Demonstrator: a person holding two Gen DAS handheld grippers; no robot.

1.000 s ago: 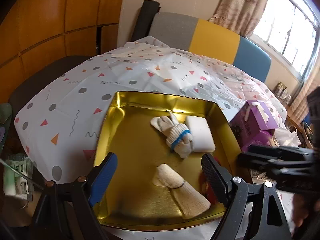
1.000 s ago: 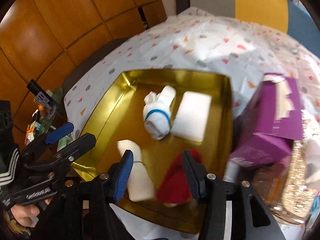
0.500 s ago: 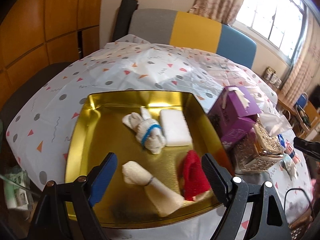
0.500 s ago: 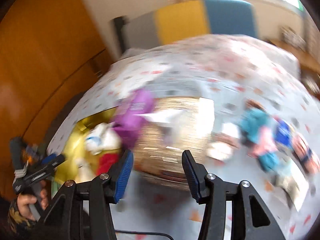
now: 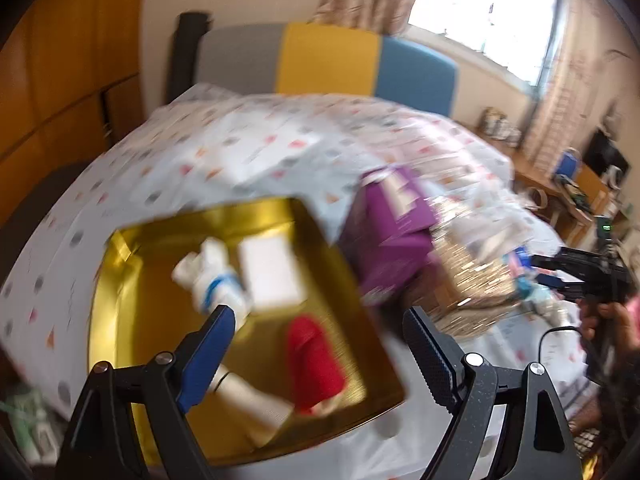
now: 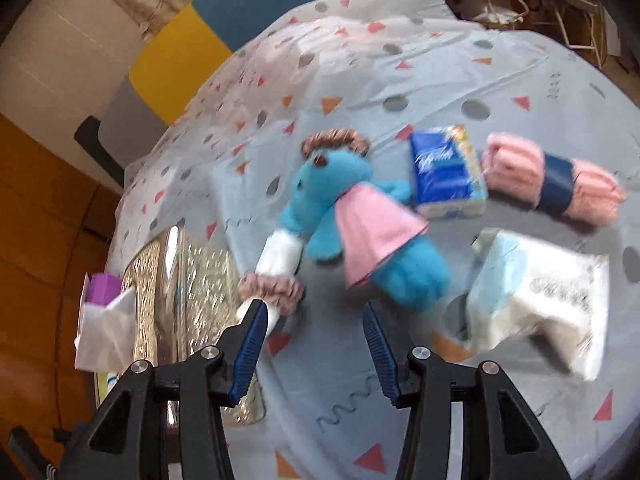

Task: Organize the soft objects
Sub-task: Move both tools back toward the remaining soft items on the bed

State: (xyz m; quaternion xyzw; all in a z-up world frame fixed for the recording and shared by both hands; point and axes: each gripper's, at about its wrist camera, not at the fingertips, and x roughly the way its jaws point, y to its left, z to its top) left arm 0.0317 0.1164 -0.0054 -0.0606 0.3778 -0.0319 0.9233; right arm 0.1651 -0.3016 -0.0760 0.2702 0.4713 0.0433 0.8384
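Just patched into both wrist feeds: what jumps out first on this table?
In the right wrist view, a blue plush doll with a pink skirt lies on the dotted tablecloth just ahead of the open right tongs, with a blue tissue packet and a rolled pink towel beyond it. In the left wrist view, a shiny gold metal tray holds a red cloth roll and white rolls, under the open left tongs.

- The desk [image 6: 400, 60], under a patterned cloth, carries everything.
- Left: gold tray [image 5: 120, 300], purple box [image 5: 392, 232].
- Right: blue plush doll [image 6: 360, 216], blue tissue pack [image 6: 444, 172], pink rolled towel [image 6: 552, 180], pale packet [image 6: 536, 300].
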